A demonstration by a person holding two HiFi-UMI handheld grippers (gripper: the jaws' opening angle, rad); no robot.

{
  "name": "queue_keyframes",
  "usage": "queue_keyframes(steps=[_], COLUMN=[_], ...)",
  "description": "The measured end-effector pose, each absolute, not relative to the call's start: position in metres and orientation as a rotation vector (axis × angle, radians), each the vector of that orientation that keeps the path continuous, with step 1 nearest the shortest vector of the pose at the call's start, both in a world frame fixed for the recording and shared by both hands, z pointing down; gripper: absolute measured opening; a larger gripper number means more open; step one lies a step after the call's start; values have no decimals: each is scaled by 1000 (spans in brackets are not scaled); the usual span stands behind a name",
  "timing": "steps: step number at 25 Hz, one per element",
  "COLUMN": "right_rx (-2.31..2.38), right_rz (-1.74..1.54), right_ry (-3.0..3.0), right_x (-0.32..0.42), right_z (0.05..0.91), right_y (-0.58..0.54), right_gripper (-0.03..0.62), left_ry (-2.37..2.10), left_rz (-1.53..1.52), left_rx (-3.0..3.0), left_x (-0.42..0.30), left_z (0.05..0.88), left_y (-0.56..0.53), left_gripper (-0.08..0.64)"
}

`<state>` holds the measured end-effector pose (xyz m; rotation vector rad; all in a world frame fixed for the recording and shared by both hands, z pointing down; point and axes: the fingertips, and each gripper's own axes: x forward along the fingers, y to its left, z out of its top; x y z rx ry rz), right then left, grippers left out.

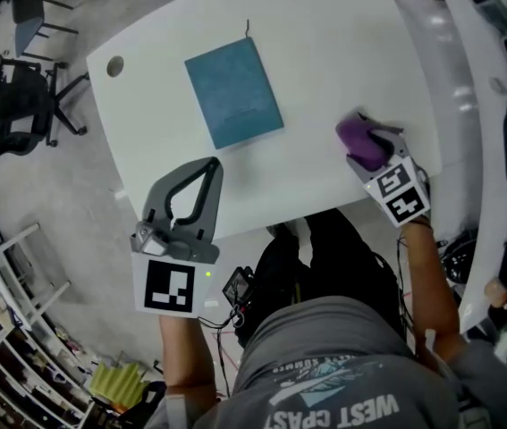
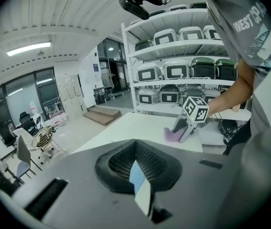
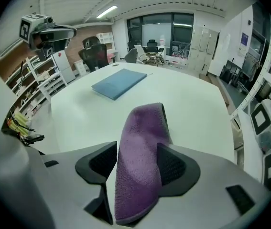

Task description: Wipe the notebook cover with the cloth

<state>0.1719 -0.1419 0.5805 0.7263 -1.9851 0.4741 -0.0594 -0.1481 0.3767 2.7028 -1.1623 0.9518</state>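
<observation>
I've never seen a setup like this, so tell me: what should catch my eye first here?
Most striking is the purple cloth, lying between the open fingers of the right gripper, toward the table's right side. Next comes the blue notebook, lying flat and closed in the middle of the white table.

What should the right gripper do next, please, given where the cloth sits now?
Probably close the right gripper on the purple cloth. The cloth stands between its jaws, which are wide apart and do not seem to pinch it, and the teal notebook lies farther off on the white table.
</observation>
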Motion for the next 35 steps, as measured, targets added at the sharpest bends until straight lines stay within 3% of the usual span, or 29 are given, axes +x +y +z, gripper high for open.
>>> queue_keyframes(steps=[3, 9, 13, 22, 35], right_rx=[739, 773, 794, 805, 493], right_rz=[459, 450, 457, 338, 204], right_ry=[-1954, -1955, -1985, -2189, -2248], right_x=[176, 182, 182, 117, -27], right_z=[586, 586, 579, 528, 559], right_y=[-143, -150, -156, -198, -198], right_gripper=[261, 122, 89, 84, 84], left_ry=[-1169, -1203, -1236, -1340, -1494], left_rz=[951, 934, 918, 868, 825], left_rx=[2693, 2664, 2655, 2614, 2472], left_x=[-63, -71, -76, -89, -138], left_z=[380, 382, 380, 379, 392], left_y=[-148, -146, -144, -139, -115], left_gripper=[3, 3, 3, 3, 3])
